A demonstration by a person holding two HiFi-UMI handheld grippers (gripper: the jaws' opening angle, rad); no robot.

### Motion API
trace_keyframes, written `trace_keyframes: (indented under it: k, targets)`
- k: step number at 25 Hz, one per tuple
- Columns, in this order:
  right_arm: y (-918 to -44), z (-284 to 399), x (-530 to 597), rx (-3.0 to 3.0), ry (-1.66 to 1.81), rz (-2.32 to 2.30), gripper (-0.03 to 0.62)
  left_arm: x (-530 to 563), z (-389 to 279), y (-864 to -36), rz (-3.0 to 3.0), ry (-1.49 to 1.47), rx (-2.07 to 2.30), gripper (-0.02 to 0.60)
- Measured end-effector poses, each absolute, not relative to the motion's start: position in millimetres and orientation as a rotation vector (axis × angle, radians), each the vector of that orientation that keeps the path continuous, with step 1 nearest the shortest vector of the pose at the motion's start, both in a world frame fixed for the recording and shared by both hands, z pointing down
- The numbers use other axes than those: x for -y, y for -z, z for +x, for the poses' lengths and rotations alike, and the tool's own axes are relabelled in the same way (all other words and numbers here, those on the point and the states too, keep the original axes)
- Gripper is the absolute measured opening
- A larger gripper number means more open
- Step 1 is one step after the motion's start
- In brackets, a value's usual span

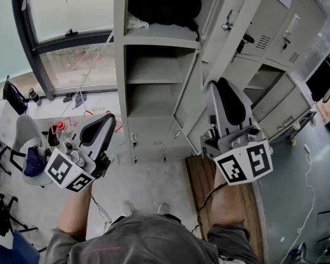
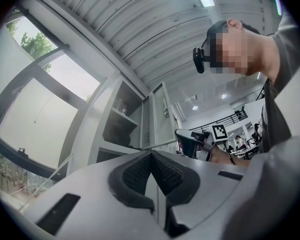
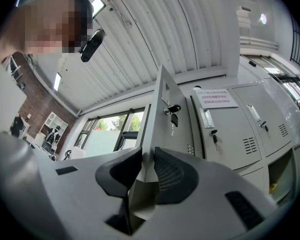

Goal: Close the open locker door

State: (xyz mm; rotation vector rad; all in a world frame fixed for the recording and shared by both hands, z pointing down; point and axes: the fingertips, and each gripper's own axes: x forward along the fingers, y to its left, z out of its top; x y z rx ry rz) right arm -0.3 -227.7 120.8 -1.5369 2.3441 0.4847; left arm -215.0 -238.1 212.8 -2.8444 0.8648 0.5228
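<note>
Grey lockers (image 3: 230,134) ahead: right fingers (image 3: 175,176) pinch open locker door (image 3: 165,134); left fingers (image 2: 135,176) closed, empty.

Locker door (image 1: 222,34) ajar, shelves (image 1: 154,70) reachable

locker door (image 1: 217,43): pale grey | right tongs (image 3: 147,153): black, dotted pads | marker cube (image 1: 245,168): black-white squares

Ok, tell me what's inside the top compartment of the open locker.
A dark bag fills most of it, with a white cloth at its left on the shelf. Whatever lies behind the bag is hidden.
</note>
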Motion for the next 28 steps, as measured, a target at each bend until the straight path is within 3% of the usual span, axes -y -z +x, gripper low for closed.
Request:
trace_keyframes:
  k: [28]
  targets:
    - [-121, -105, 298, -2.307, -0.547, -1.560, 0.089, 287, -312, -220, -2.825, -0.540, -0.931, 0.006]
